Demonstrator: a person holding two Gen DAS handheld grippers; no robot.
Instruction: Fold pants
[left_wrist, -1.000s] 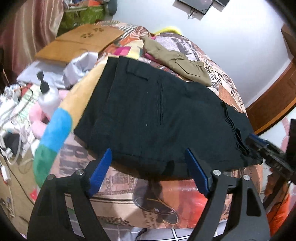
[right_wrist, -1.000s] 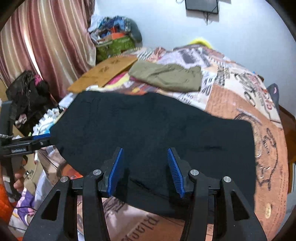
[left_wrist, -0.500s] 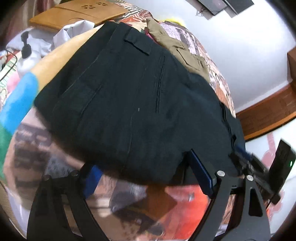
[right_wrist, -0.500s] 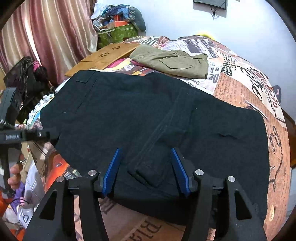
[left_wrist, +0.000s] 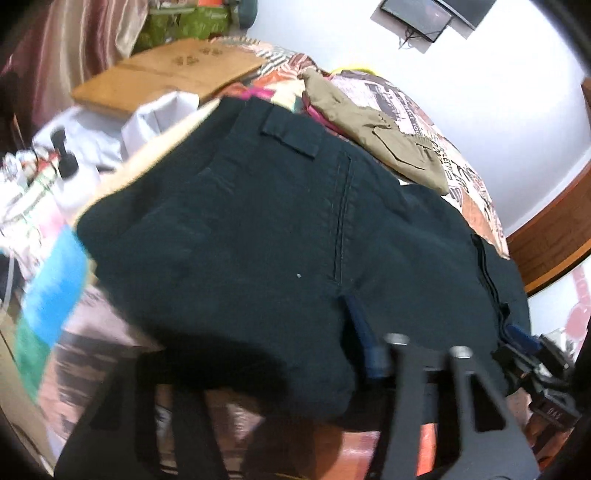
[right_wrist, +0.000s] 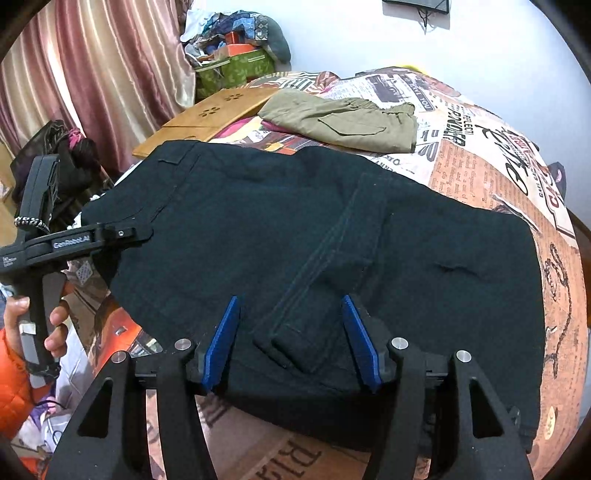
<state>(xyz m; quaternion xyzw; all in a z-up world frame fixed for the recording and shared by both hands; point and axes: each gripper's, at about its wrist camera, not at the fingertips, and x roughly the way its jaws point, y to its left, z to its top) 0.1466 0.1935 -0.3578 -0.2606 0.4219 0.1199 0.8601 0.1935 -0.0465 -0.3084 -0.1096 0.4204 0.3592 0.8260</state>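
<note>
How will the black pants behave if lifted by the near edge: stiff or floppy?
Probably floppy: the black pants drape over the bed's edge and dimple on the right side. Likely fairly heavy for cloth, given thick seams and stacked folded layers. The layers may slide apart unless all are pinched; the left hand-held gripper, jaws just closing, has fabric bunched over one finger.

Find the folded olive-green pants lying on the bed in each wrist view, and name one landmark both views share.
Left wrist view: olive-green pants lie upper right of centre, beyond the far edge of the black pants.
Right wrist view: olive-green pants lie top centre, again beyond the black pants.
Shared landmark: the wooden board, left of the olive-green pants in both.
</note>
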